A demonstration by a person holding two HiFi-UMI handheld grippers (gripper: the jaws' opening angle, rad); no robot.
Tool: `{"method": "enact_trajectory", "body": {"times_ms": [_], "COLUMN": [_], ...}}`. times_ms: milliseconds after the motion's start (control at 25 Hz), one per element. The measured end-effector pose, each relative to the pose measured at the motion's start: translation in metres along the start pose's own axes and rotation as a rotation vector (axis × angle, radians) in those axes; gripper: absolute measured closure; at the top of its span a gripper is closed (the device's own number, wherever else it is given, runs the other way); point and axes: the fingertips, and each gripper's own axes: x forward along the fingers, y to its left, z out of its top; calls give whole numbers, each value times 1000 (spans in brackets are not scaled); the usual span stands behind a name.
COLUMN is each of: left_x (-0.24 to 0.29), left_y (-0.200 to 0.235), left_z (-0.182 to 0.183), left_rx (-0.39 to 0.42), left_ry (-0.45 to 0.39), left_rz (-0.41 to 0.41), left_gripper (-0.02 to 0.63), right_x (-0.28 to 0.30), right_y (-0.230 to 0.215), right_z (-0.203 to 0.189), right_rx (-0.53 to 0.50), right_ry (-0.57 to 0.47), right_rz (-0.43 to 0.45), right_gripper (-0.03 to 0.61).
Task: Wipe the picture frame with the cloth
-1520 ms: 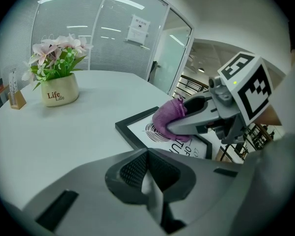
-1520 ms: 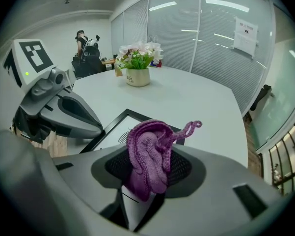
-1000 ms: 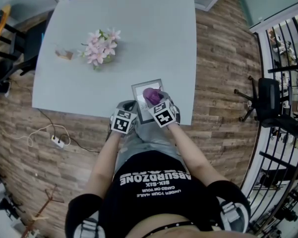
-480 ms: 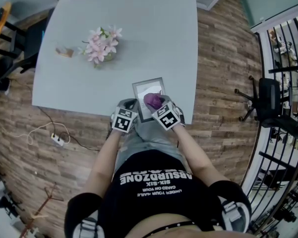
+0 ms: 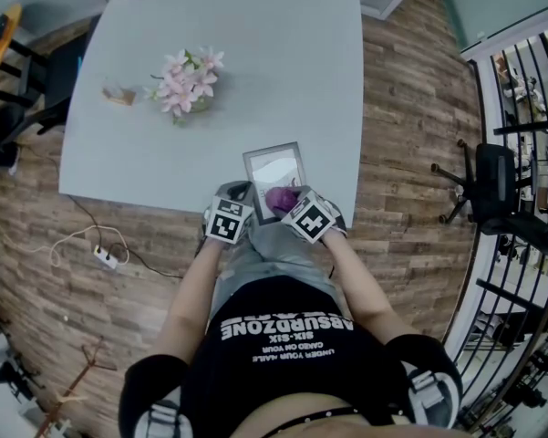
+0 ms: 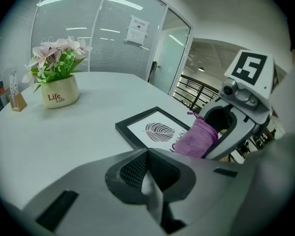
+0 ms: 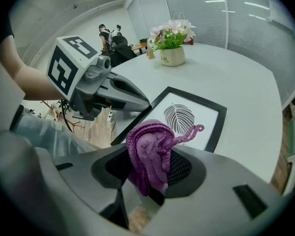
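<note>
Head view with both gripper views, wiping under way. The frame [image 5: 275, 168] lies flat on the table [image 5: 255, 53], close to the near edge and well apart from the flower pot [image 5: 184, 88].

The right gripper [image 5: 292, 204] has its jaws pinched on the cloth [image 7: 148, 151], a purple knitted wad that bulges out above them, with one loose loop trailing toward the leaf print. The cloth [image 5: 279, 197] sits over the near end of the frame. Whether it presses on the face or merely hangs over it cannot be told.

The left gripper [image 5: 235, 199] has its jaws pressed together with nothing between them. Its tip lies at the near left border of the frame, seemingly touching it.

Handling, as a judgement:
- **Cloth:** it looks soft, light and easily bunched, so a hold near its middle should leave enough free fabric to wipe with.
- **Frame:** it looks stiff, thin and light, with a smooth face that may be glass and so breakable.
- **Slipping:** the frame may skid on the smooth tabletop under a sideways stroke.
- **Where to steady it:** the dark border [image 7: 213, 127] is the better place to press, not the face.
</note>
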Motion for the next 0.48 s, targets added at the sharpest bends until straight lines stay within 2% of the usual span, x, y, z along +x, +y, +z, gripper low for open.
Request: {"method": "enact_trajectory", "body": {"times_ms": [240, 480], "left_x": [-1, -1], "left_y": [0, 0], "left_z": [0, 0], "left_rx": [4, 3], "left_ry": [1, 1], "left_rz": [11, 17], "left_gripper": [598, 598], "right_x": [-3, -8], "right_y": [7, 6], "right_z": [-1, -4], "right_rx": [-19, -126], "right_ry": [6, 22], "right_rz": [20, -48], "right_gripper": [393, 393]}}
